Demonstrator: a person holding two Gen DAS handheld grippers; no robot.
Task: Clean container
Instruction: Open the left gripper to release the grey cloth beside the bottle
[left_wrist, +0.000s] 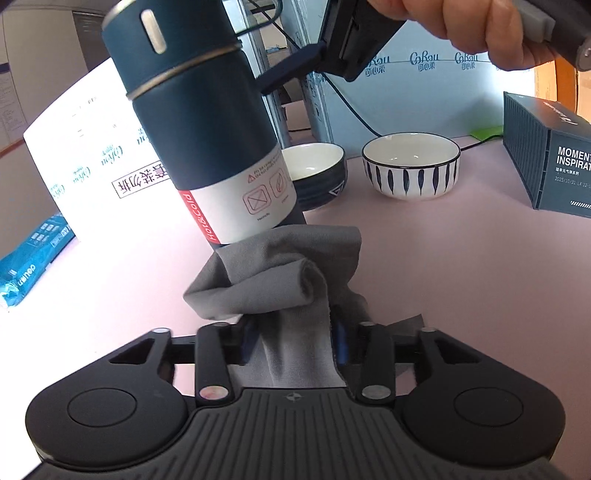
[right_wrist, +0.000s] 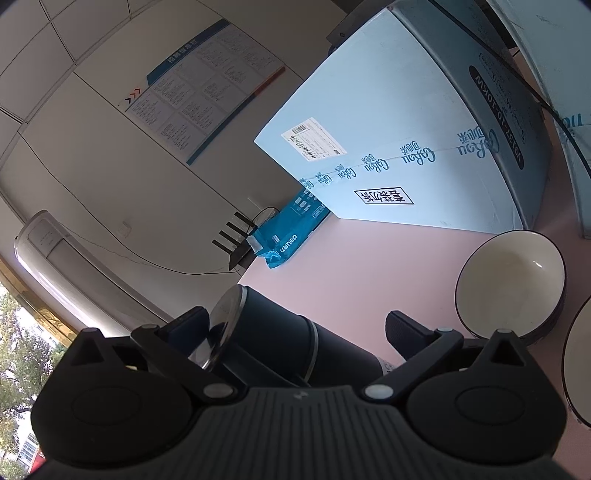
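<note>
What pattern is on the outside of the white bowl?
The white bowl has dark blue leaf-shaped stripes standing upright around its side, clearest in the left wrist view.

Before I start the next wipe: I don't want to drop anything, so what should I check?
1. Right gripper holds the dark teal metal flask: ok, the flask is tilted between its fingers.
2. Left gripper clamps the grey cloth: not ok, its jaws are apart and the cloth lies loose between them.
3. Cloth reaches the flask: ok, it is bunched at the base.
4. Flask's lid on: ok.
5. Dark bowl clear of the flask: cannot tell, it sits just behind.
6. Striped white bowl clear: ok.
</note>
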